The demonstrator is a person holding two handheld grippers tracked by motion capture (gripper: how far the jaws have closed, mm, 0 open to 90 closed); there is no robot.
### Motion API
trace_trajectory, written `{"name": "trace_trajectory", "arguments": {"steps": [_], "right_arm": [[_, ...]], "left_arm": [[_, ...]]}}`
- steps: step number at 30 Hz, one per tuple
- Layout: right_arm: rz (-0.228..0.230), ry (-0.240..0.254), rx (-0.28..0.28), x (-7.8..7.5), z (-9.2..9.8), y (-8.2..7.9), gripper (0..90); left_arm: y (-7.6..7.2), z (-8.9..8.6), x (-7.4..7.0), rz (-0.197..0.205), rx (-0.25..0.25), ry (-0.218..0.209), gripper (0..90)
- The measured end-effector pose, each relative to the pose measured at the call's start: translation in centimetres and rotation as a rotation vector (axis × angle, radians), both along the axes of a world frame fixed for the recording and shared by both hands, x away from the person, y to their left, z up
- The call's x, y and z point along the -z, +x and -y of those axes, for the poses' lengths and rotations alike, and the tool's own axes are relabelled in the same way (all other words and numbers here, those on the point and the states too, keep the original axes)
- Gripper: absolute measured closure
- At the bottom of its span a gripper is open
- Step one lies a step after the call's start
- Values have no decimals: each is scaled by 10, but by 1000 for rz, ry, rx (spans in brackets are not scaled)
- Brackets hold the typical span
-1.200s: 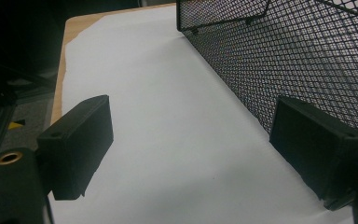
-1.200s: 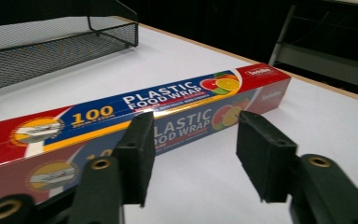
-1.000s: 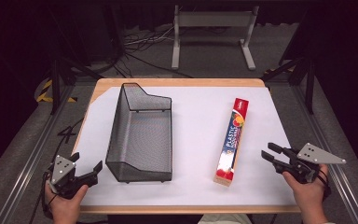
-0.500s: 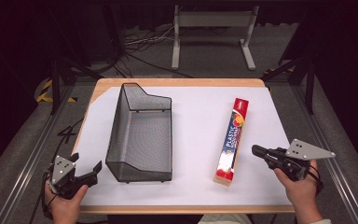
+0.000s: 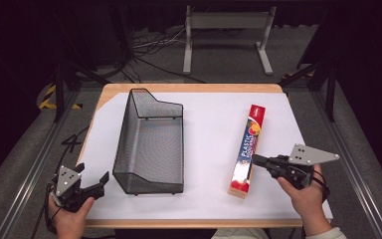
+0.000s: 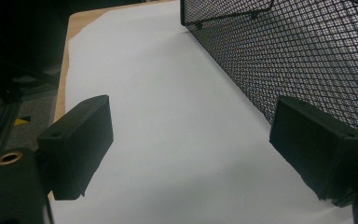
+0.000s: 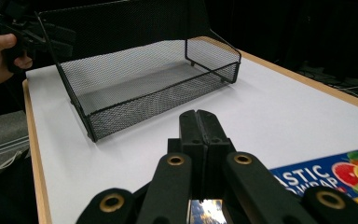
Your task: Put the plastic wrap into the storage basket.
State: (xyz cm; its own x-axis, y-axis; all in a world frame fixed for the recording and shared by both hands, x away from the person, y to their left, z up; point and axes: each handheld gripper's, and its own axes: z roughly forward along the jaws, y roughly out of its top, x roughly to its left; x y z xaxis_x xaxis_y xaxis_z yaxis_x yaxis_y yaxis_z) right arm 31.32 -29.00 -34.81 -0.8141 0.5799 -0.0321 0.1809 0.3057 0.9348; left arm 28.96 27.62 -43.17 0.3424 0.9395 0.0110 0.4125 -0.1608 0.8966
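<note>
Plastic wrap box (image 5: 247, 151), long, slim and glossy with fruit printed on its red and blue card, lies lengthwise on the white sheet (image 5: 209, 129) at the right side of the table. Right gripper (image 5: 255, 160) hovers at its near end, its black jaws pressed flat together with nothing between them, having just been closing. Left of the box stands a black wire-mesh basket (image 5: 151, 142), rectangular with one raised end. Left gripper (image 5: 92, 180) sits by the basket's near corner, blocky jaws spread wide and empty.
</note>
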Motion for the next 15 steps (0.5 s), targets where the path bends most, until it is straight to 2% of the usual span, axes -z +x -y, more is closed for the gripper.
{"name": "trace_trajectory", "arguments": {"steps": [11,15], "right_arm": [[-26,-1,-58,0,-31,11,900],[-33,-5,-50,0,-35,14,900]], "left_arm": [[0,0,0,2,-5,1,138],[0,-1,0,1,-6,3,138]]}}
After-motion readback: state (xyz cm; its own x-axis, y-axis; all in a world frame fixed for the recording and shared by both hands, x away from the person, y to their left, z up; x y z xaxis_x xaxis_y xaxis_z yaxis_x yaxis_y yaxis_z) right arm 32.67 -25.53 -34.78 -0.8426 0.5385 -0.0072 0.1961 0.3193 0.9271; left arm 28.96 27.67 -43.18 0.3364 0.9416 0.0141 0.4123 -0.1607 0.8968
